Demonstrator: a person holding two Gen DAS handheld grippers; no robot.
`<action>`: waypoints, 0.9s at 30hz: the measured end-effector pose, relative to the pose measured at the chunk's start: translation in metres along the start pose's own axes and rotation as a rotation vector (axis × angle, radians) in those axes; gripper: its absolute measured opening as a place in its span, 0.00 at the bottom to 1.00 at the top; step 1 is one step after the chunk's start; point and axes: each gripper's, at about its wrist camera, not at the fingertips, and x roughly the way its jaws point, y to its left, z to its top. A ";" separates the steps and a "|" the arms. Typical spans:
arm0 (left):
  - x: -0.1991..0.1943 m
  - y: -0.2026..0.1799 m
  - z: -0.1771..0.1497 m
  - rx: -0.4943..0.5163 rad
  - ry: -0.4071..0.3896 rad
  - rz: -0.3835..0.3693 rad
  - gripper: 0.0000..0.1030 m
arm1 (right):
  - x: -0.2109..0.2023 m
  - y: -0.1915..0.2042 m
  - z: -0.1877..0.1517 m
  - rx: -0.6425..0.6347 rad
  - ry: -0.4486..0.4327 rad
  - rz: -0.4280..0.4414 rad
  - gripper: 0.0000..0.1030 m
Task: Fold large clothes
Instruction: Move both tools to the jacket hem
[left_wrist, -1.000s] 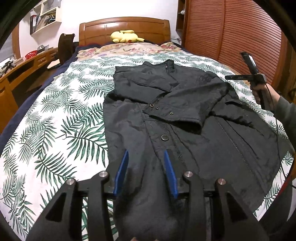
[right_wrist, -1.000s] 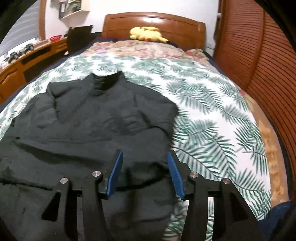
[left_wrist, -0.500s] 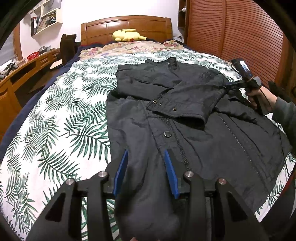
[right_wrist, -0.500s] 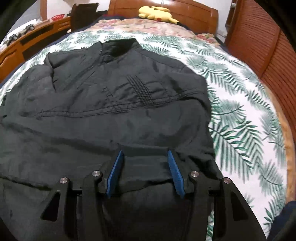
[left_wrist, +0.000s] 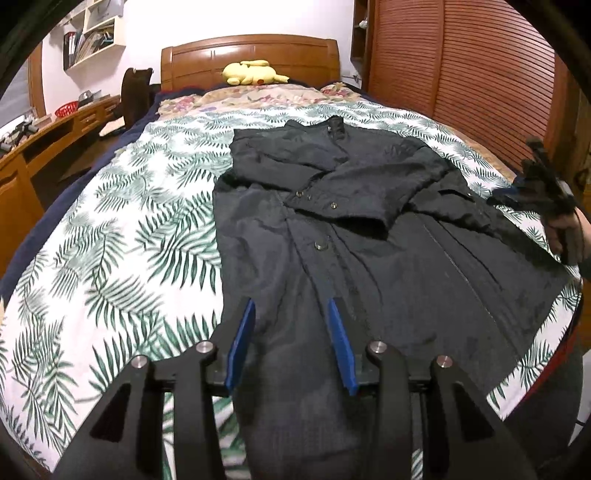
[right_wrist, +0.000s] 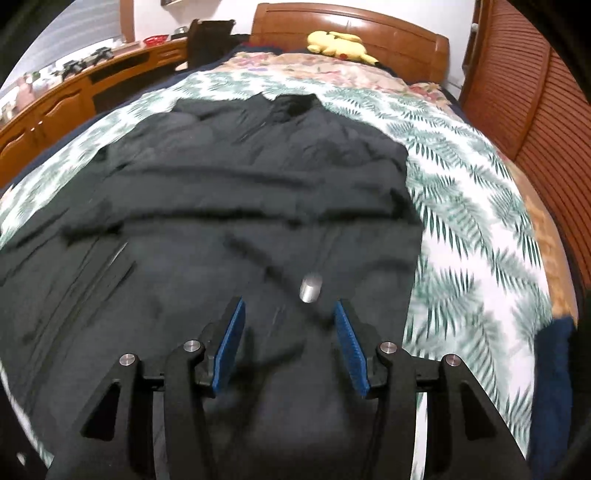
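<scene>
A large black jacket (left_wrist: 369, 236) lies spread on the palm-leaf bedspread (left_wrist: 122, 251), collar toward the headboard, one sleeve folded across its chest. My left gripper (left_wrist: 291, 310) is open, its blue pads either side of the jacket's lower left hem. My right gripper (right_wrist: 288, 310) is open, low over the jacket's (right_wrist: 240, 206) lower right part, beside a silver snap button (right_wrist: 311, 288). The right gripper also shows in the left wrist view (left_wrist: 535, 192), at the jacket's right edge. The right wrist view is motion-blurred.
A wooden headboard (left_wrist: 251, 55) with a yellow plush toy (left_wrist: 251, 72) is at the far end. A wooden desk (left_wrist: 33, 147) runs along the left. Slatted wooden wardrobe doors (left_wrist: 461, 74) stand on the right.
The right gripper came down and back from above the bed to low over the jacket's lower right part. The left gripper has barely moved. Both stayed open.
</scene>
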 end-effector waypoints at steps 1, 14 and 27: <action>-0.002 0.001 -0.003 0.001 0.005 0.001 0.38 | -0.008 0.003 -0.012 -0.001 0.004 0.001 0.50; -0.015 0.020 -0.038 -0.049 0.064 0.052 0.38 | -0.060 0.009 -0.102 0.085 0.029 -0.042 0.50; -0.028 0.016 -0.058 -0.066 0.077 0.061 0.38 | -0.084 0.013 -0.137 0.132 0.037 -0.045 0.56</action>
